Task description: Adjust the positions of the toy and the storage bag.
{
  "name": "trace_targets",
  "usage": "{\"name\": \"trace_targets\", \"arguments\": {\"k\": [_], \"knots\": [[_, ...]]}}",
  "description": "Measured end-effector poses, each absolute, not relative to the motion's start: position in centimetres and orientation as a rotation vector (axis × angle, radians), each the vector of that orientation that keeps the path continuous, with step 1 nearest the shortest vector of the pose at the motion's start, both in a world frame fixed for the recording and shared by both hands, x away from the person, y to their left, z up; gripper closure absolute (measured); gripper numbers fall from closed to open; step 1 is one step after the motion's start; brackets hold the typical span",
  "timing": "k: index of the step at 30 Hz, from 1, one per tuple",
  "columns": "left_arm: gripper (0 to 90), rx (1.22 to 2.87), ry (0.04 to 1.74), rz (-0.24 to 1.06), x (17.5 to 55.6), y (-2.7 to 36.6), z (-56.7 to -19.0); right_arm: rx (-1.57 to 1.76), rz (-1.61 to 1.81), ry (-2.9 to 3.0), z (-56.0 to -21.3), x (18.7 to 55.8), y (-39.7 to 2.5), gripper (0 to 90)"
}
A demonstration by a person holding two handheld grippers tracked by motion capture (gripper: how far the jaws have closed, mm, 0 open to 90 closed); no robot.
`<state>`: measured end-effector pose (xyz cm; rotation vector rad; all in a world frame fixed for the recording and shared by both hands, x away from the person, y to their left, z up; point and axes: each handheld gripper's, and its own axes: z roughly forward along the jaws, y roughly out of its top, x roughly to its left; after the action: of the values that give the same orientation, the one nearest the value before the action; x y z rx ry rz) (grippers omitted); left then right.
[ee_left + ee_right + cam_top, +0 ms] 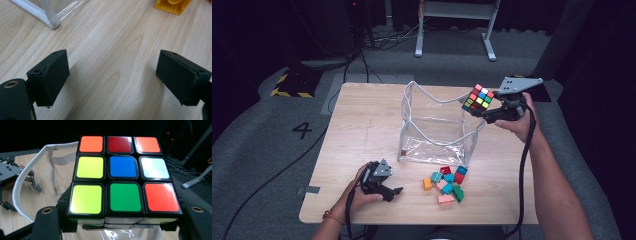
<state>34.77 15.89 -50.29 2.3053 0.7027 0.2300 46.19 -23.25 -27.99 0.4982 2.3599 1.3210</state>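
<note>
Nearest, the left gripper (388,191) rests low over the wooden table (357,125), jaws wide apart and empty. Beyond some toy bricks (446,183), the right gripper (480,113) clamps a puzzle cube (478,97) above the clear bag's (434,127) far right corner.

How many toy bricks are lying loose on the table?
About 9, all in one cluster in front of the clear bag: orange brick, teal bricks, red bricks, blue brick, green brick, pink brick. Overlaps may hide more.
</note>
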Motion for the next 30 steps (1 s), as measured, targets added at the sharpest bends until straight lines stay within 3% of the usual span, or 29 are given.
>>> {"name": "trace_targets", "arguments": {"k": [11, 30], "knots": [[11.7, 2.303, 0.703, 0.232, 34.8, 15.9, -50.3, 0.371, 1.197, 2.516, -29.0, 47.0, -19.1, 33.1], [11.7, 2.312, 0.692, 0.228, 34.8, 16.0, -50.3, 0.338, 0.929, 2.758, -31.3, 48.9, -16.7, 33.1]]}}
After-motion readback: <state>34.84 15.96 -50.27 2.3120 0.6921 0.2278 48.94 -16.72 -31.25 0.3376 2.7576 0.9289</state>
